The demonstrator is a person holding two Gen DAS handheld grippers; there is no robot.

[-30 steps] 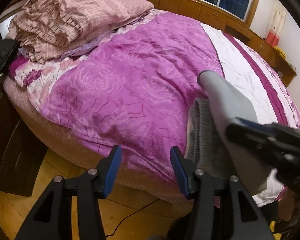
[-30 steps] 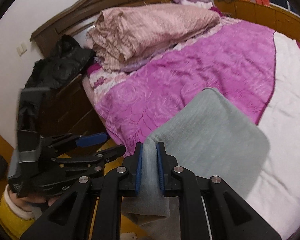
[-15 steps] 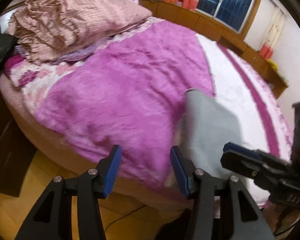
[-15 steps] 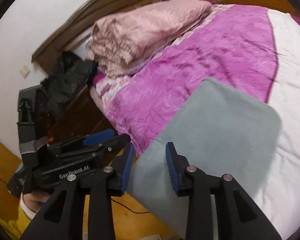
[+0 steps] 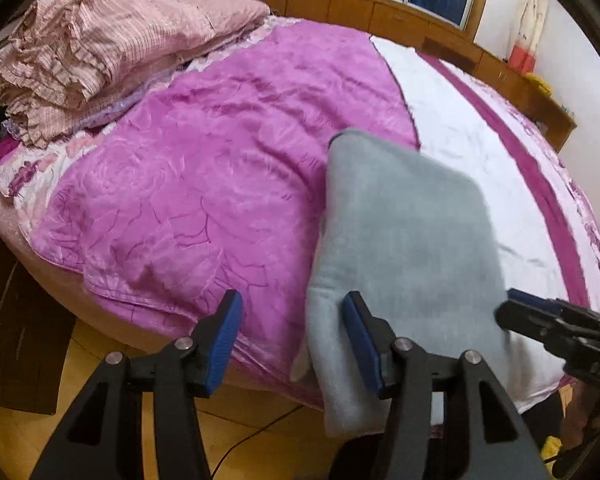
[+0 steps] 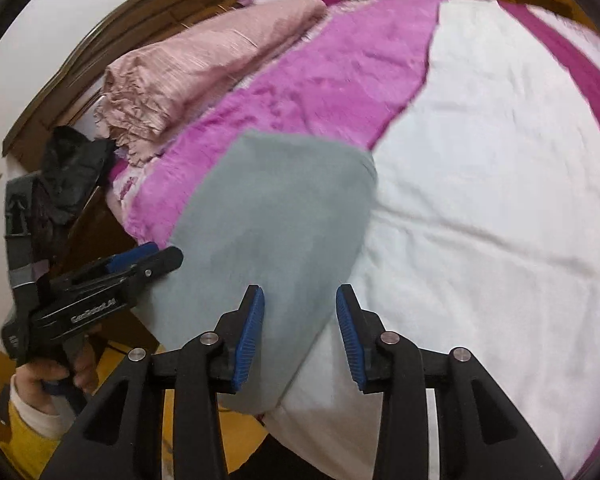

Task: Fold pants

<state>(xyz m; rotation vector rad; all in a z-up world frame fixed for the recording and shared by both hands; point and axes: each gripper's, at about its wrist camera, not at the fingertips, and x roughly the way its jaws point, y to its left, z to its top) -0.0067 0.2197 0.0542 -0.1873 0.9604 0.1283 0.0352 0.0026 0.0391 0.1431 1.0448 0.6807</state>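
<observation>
your grey pants (image 5: 404, 232) lie folded into a long pad on the bed (image 5: 480, 152), across the seam where the purple quilt (image 5: 204, 184) meets the white cover. in the left wrist view they fill the lower centre and right of the frame, and the near end hangs over the mattress edge toward the floor.

your left claw (image 5: 292, 340) is spread and its jaws are opening. nothing sits between them: the pants' left edge lies behind the right-hand pad (image 5: 360, 344), and whether that pad touches the cloth is hard to tell. your right claw (image 6: 300, 332) is spread too, at the bottom centre of its own view, with the near right part of the pants showing between the jaws but unpinched.

what can go wrong from here:
- the overhanging end is loose, so its weight could drag the pad off the bed and undo the fold.
- if you pinch only the top layer, the layers below stay put and the fold peels open as you lift.
- the left claw sits off to the side of the cloth, so closing there may catch quilt instead of pants.
- uneven grips from the two claws would skew the next fold.
</observation>
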